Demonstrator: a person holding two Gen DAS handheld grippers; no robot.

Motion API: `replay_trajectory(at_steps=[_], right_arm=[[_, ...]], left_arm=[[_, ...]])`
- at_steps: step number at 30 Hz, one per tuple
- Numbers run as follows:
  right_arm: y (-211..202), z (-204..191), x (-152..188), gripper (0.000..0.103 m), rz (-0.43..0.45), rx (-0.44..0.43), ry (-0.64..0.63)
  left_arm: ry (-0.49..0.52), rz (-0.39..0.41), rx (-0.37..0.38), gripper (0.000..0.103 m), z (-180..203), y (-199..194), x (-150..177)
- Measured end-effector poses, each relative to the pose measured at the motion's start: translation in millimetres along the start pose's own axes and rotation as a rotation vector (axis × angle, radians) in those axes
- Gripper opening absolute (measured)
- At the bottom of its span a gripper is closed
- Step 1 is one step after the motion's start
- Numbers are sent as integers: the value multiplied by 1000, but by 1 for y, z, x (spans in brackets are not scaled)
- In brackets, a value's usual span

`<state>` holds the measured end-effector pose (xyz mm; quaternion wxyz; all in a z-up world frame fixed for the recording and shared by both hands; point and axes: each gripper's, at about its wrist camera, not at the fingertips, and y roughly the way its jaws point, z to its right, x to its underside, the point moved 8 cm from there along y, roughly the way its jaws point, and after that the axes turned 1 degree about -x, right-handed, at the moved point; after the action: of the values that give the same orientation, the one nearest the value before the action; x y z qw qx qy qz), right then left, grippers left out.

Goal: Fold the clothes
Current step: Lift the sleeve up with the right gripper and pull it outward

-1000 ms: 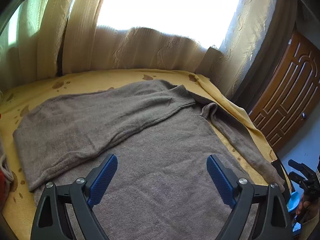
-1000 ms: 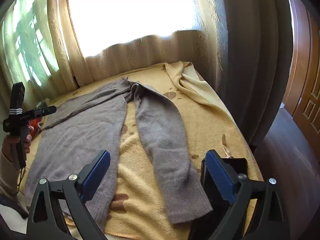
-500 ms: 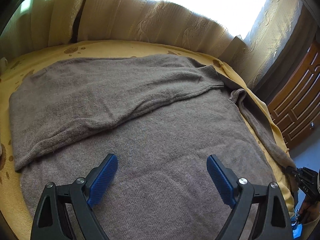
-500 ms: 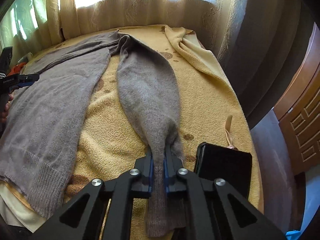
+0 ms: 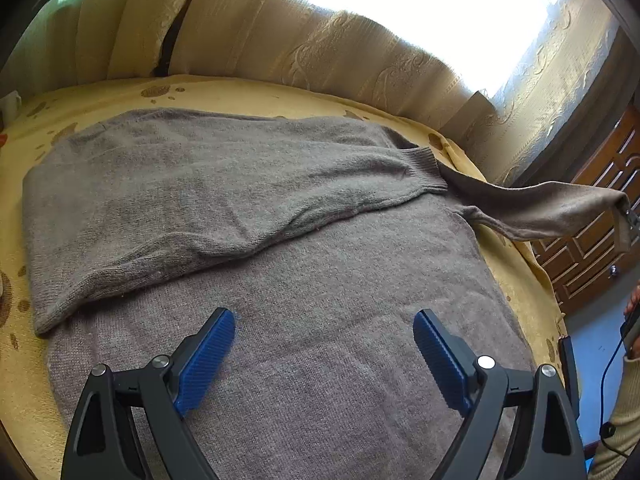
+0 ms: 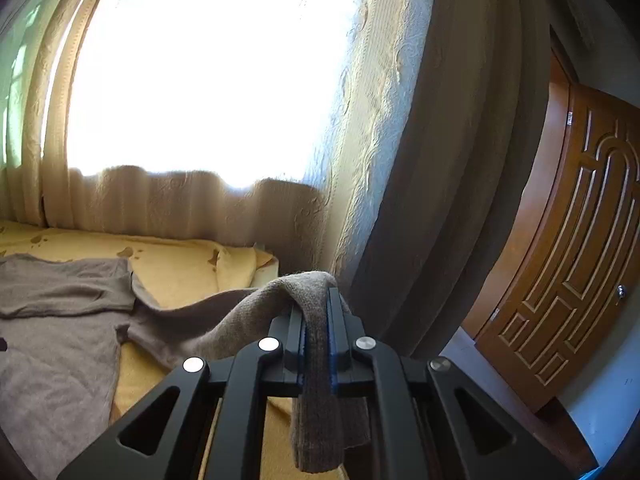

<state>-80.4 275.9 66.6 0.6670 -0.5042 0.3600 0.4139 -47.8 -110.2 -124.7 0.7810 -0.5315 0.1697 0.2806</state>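
right gripper [image 6: 316,336] is clamped tight on the cuff end of the sleeve [image 6: 240,312], knit squeezed between the blue pads with the cuff dangling out below the jaws. a second ago those jaws were wide open over the sleeve lying flat on the blanket, so the grab just happened and the sleeve is already up in the air. in the left wrist view you can see it stretched off the right side of the bed [image 5: 540,208], level-ish, pulled out from the shoulder.

left gripper [image 5: 324,344] is spread wide, nothing between the pads, hanging low over the lower body of the sweater [image 5: 320,280]. it has dropped a bit closer to the fabric than before, can't tell if it actually touches.

the sweater itself lies flat on the yellow blanket [image 5: 240,92], the other sleeve [image 5: 200,200] already folded across the chest. curtains [image 5: 340,60] behind, wooden door [image 6: 580,240] off to the right.

so my read: one sleeve done, second one now in hand and ready to swing across the body. the left probably pins the body so it doesn't drag along. watch for the shoulder bunching up.
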Motion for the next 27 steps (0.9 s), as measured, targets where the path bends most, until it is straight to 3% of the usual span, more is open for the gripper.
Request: replay_trajectory(at_steps=[4,7,12,18,21,27], right_arm=[[33,21,-35,9,7,20,85],[60,25,-42,9,-24,28,117],[106,26,-29,9,-128,3,197],[99,60,-23,10,-74,40,379],[88,37,-31,9,-39,44,276],[67,-104,-66,9,46,-140,3]], left_arm=[[-35,9,18,93,-9,-3,-2],[-43,11,31,93,-10,-3,-2],[-60,9,54,93,-11,-5,-2],[-165,11,111,93,-26,-12,-7],[-194,22,113,93,-30,-17,-10],[-225,80,90,93,-45,-32,-19]])
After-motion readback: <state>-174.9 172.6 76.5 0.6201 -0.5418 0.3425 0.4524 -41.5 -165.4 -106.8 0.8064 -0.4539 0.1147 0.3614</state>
